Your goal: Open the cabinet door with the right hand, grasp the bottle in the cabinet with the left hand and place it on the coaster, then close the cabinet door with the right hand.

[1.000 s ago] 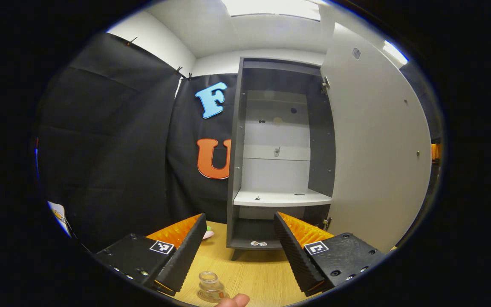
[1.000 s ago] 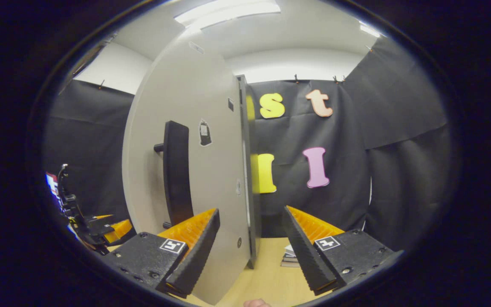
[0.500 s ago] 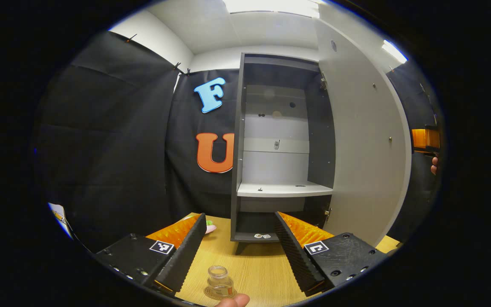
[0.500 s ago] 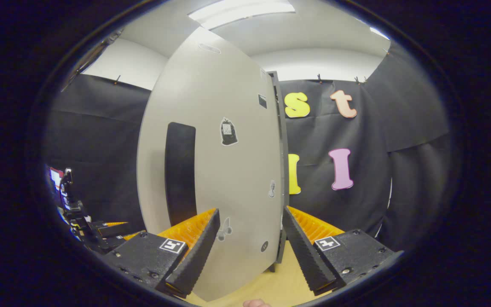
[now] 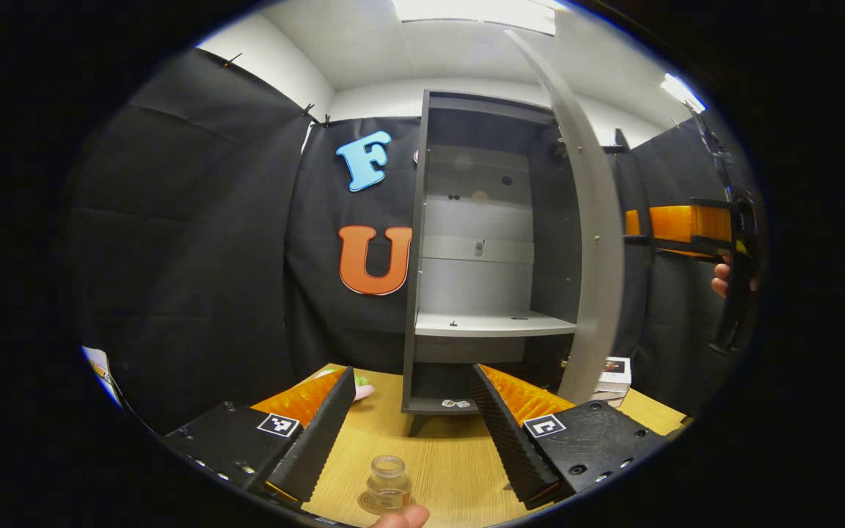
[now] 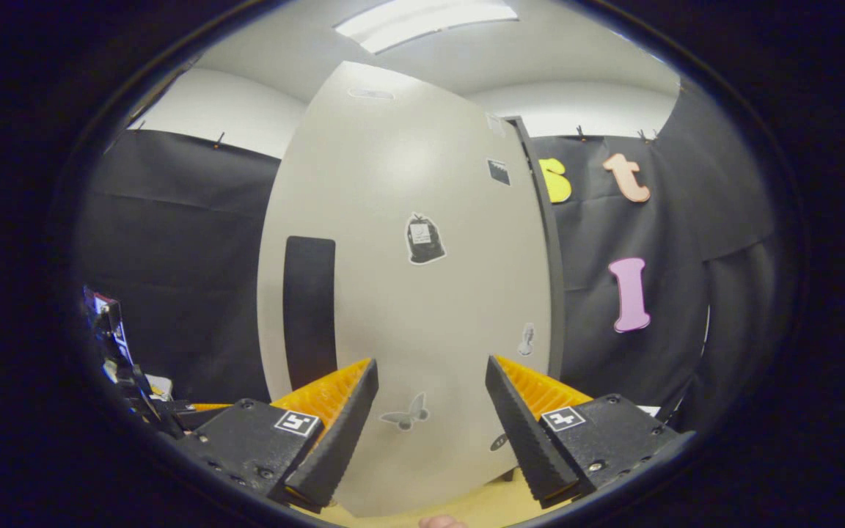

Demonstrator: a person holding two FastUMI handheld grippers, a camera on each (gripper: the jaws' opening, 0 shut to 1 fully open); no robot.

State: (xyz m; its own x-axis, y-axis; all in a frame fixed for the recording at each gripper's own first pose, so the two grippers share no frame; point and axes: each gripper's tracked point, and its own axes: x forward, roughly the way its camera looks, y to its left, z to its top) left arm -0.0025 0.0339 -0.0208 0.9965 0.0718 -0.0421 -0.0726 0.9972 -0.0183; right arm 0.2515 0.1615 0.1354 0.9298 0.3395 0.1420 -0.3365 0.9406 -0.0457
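A small clear glass bottle (image 5: 387, 484) stands upright on a round coaster (image 5: 371, 506) on the wooden table, just in front of my left gripper (image 5: 412, 370). That gripper is open and holds nothing. Beyond it is the dark cabinet (image 5: 416, 257) with a pale bare shelf (image 5: 492, 324). Its door (image 5: 595, 257) is seen nearly edge-on, partly swung in. My right gripper (image 6: 430, 361) is open, close in front of the door's pale outer face (image 6: 408, 293), to the right of the black handle (image 6: 309, 312). The right gripper (image 5: 679, 224) and its hand also appear at the right of the left gripper view.
A stack of books (image 5: 613, 374) lies on the table (image 5: 452, 462) right of the cabinet foot. A small pink and green object (image 5: 359, 389) sits behind my left finger. Black cloth walls close in the booth on all sides.
The door has swung from wide open toward the cabinet. My right gripper has followed its outer face. The left gripper has drawn back slightly; the bottle stays on the coaster.
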